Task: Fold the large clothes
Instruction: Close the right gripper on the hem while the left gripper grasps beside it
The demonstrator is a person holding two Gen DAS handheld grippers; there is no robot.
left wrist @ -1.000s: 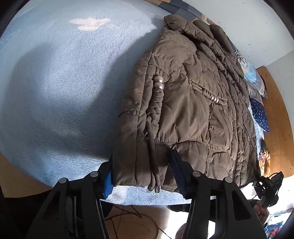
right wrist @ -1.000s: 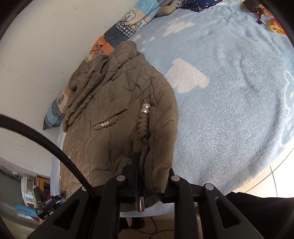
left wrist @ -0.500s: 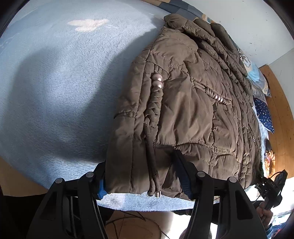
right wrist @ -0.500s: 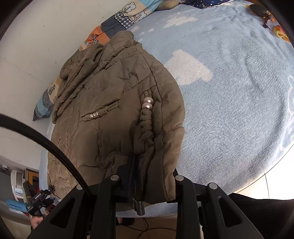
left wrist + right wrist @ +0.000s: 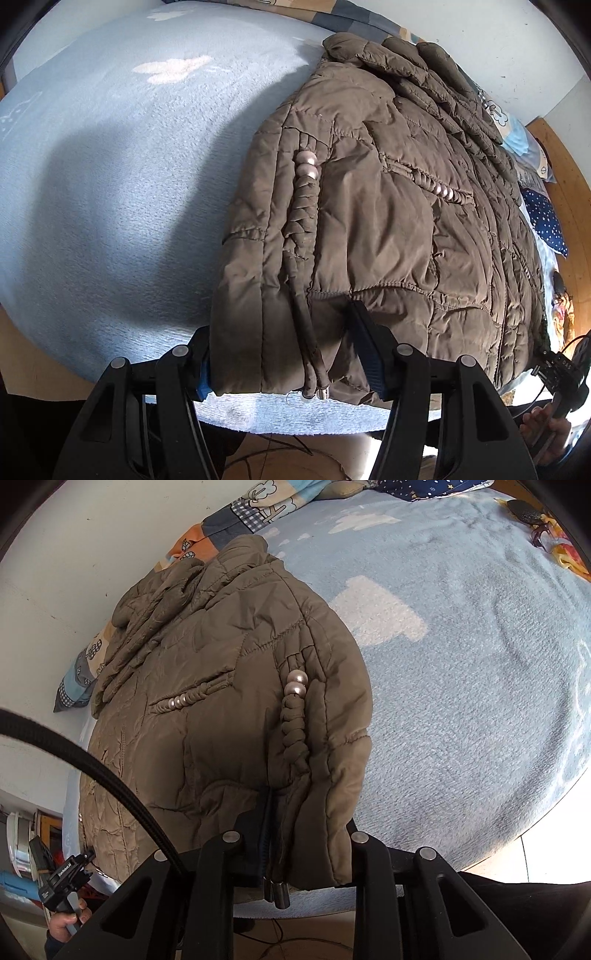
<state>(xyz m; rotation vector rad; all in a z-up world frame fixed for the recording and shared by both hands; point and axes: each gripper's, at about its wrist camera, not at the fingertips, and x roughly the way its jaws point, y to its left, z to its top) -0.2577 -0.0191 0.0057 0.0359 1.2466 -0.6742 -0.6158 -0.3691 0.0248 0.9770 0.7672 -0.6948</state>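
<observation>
1. On the blue blanket, near its front edge: folded brown jacket.
2. Left gripper angled steeply down, jaws apart, straddling the jacket hem; firm pad contact unclear.
3. Right gripper also pitched down, jaws narrow, hem fold and drawstring between them; can't tell whether clamped.
</observation>
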